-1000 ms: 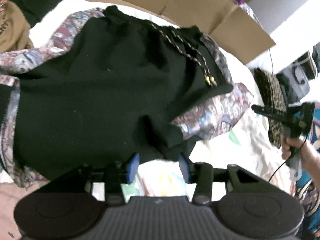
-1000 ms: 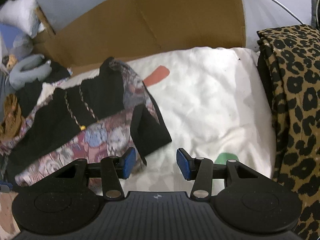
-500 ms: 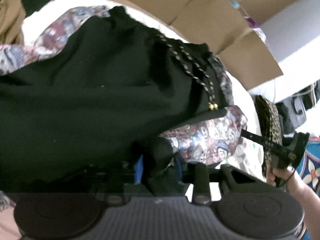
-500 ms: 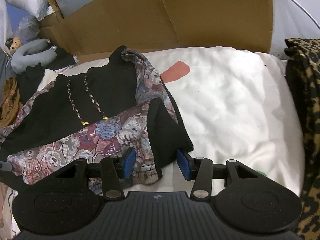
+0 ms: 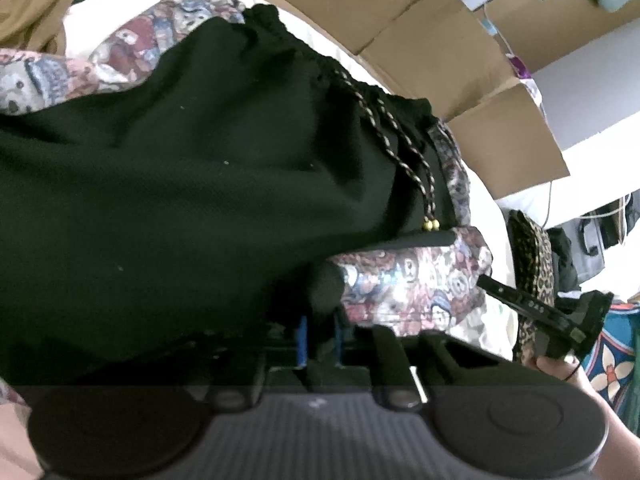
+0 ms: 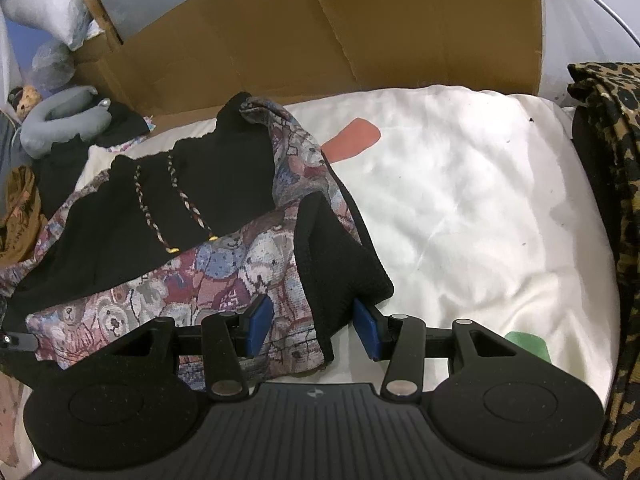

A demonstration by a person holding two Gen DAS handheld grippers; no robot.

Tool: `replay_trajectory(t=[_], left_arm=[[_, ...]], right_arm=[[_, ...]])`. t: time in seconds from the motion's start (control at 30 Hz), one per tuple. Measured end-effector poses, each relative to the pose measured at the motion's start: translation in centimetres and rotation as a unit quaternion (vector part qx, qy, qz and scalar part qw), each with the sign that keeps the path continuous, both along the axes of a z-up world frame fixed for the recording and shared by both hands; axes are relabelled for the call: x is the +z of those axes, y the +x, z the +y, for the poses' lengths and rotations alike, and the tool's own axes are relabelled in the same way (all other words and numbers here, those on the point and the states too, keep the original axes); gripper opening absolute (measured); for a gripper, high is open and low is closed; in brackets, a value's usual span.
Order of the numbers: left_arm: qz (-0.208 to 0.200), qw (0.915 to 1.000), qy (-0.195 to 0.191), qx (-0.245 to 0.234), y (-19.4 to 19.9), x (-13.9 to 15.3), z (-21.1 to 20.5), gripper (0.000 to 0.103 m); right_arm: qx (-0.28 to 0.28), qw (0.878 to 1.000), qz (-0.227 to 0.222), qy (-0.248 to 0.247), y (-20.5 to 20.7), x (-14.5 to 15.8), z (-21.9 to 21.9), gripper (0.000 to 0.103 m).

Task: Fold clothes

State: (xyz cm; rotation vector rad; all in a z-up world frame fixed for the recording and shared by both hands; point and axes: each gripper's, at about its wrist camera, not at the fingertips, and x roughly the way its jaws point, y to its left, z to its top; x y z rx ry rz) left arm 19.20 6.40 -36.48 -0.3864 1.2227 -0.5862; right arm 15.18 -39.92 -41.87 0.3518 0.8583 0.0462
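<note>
Black fabric with teddy-bear tapestry panels, the garment (image 6: 168, 240) lies crumpled on the left part of the white bedsheet (image 6: 472, 208), its braided drawstring (image 5: 404, 156) trailing across the front. The left tongs (image 5: 320, 340) are closing, their blue pads nearly together with a black fold of the garment's near edge pinched between them. The right tongs (image 6: 312, 326) stand about half open, astride a black cuff and tapestry hem, and the pads do not press the cloth.
</note>
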Motion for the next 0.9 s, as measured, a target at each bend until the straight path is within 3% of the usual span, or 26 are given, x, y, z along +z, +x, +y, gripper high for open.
replay_trajectory(t=[0.23,0.3,0.47,0.57,0.9], left_arm=[[-0.003,0.9999,0.006,0.010,0.6,0.0,0.3,0.007],[-0.002,0.9999,0.007,0.008,0.6,-0.1,0.2,0.007],[0.001,1.0000,0.009,0.001,0.5,-0.1,0.0,0.007],[0.011,0.9999,0.006,-0.003,0.3,0.3,-0.2,0.006],[0.041,0.9980,-0.006,-0.047,-2.7,2.8,-2.4,0.005]], right_arm=[[-0.006,0.999,0.004,0.034,-0.5,0.3,-0.8,0.051],[-0.013,0.999,0.015,0.050,-0.7,-0.2,-1.2,0.043],[-0.011,0.997,0.025,0.072,-1.2,-1.0,-0.7,0.041],[-0.007,0.997,0.034,0.073,-1.0,-1.1,-0.4,0.012],[-0.017,0.997,0.052,0.055,-3.7,2.9,-1.4,0.007]])
